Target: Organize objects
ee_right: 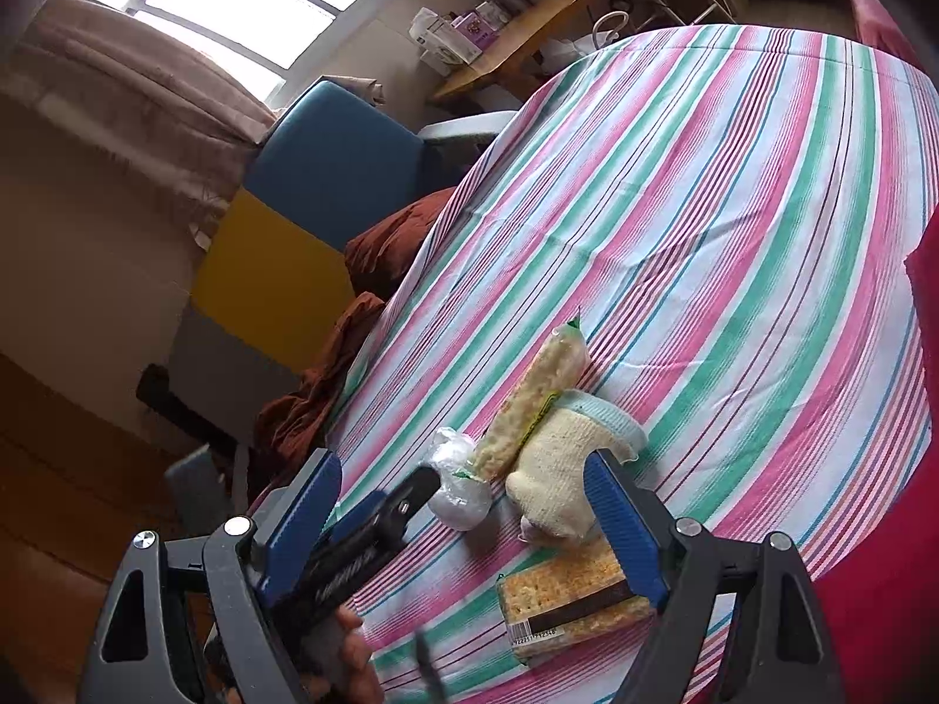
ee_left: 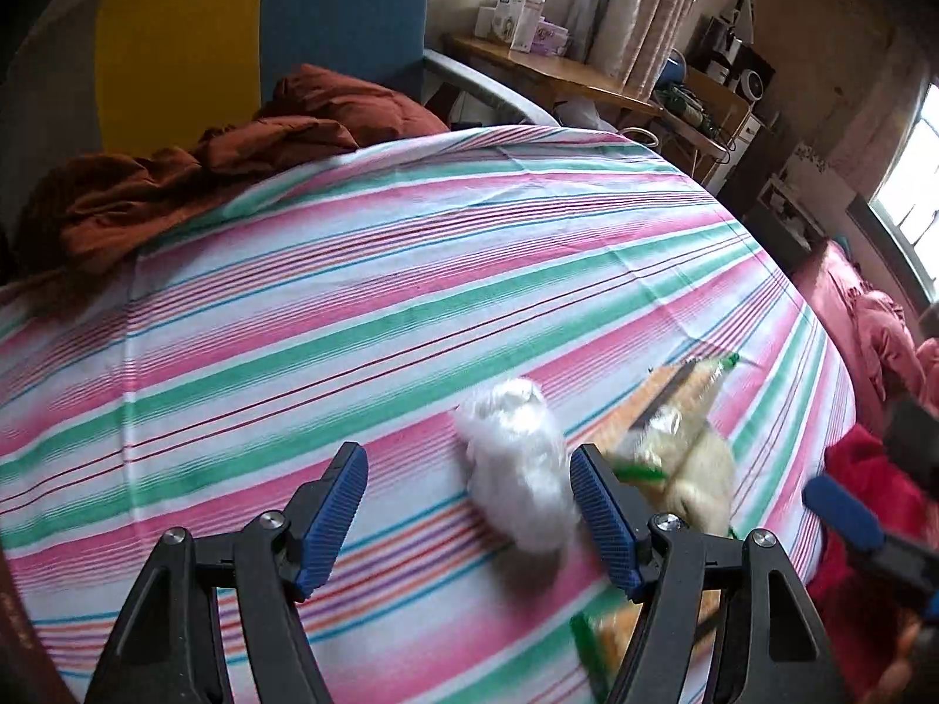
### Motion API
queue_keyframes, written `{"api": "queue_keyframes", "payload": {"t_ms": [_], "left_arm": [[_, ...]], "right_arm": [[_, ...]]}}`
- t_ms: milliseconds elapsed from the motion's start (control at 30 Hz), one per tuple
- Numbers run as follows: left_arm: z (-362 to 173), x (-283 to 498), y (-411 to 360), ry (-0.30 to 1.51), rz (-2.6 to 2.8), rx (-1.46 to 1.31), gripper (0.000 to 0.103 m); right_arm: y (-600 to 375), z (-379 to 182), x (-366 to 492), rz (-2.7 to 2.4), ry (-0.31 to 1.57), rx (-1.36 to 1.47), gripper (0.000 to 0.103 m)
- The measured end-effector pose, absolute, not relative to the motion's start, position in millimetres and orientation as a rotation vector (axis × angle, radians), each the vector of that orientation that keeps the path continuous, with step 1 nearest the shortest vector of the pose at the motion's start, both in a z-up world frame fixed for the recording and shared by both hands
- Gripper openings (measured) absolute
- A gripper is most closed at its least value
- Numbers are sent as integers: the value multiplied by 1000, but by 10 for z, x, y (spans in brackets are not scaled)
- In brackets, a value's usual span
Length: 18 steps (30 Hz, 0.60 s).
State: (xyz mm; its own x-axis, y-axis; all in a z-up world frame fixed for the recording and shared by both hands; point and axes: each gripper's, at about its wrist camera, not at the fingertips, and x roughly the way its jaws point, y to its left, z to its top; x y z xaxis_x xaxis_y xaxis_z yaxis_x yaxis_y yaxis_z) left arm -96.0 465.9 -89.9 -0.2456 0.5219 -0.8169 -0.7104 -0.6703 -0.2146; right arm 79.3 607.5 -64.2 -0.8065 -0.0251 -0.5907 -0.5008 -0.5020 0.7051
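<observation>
On the striped bedsheet [ee_left: 352, 293] lie a crumpled white plastic bundle [ee_left: 516, 463], a cream knitted sock [ee_left: 704, 469] and two clear cracker packs [ee_left: 663, 399]. My left gripper [ee_left: 469, 504] is open above the sheet; the bundle lies just inside its right finger, and the left pad is far from it. In the right wrist view my right gripper [ee_right: 463, 522] is open and holds nothing. Ahead of it are the white bundle [ee_right: 460, 487], a long cracker pack [ee_right: 534, 405], the sock [ee_right: 563, 469] and a flat cracker pack [ee_right: 569, 604] by its right finger.
A rust-brown quilt [ee_left: 176, 188] is heaped at the bed's far left, before a blue and yellow headboard [ee_left: 246, 35]. A wooden desk [ee_left: 546, 70] with boxes stands beyond. Red fabric [ee_right: 880, 557] borders the bed on the right. A hand [ee_right: 346, 657] holds the left gripper.
</observation>
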Motion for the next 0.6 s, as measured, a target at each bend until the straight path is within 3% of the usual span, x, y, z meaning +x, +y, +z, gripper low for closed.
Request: {"api": "queue_keyframes", "payload": {"t_ms": [200, 267, 300, 333, 600], "left_arm": [[-1061, -1071, 4869, 260, 1952, -1243, 68], [-1149, -1087, 4888, 283, 1945, -1269, 55], [-1158, -1073, 4871, 310, 1972, -1245, 43], [-1152, -1050, 4848, 336, 1984, -1218, 40], [-1163, -966, 4386, 365, 2072, -1175, 38]], "right_arm": [[6086, -664, 785, 2357, 1381, -808, 86], [6091, -670, 769, 2348, 1376, -817, 86], [6094, -678, 759, 2341, 1373, -826, 86], [6096, -685, 741, 2336, 1371, -841, 86], [6173, -701, 431, 2290, 1276, -1009, 86]]}}
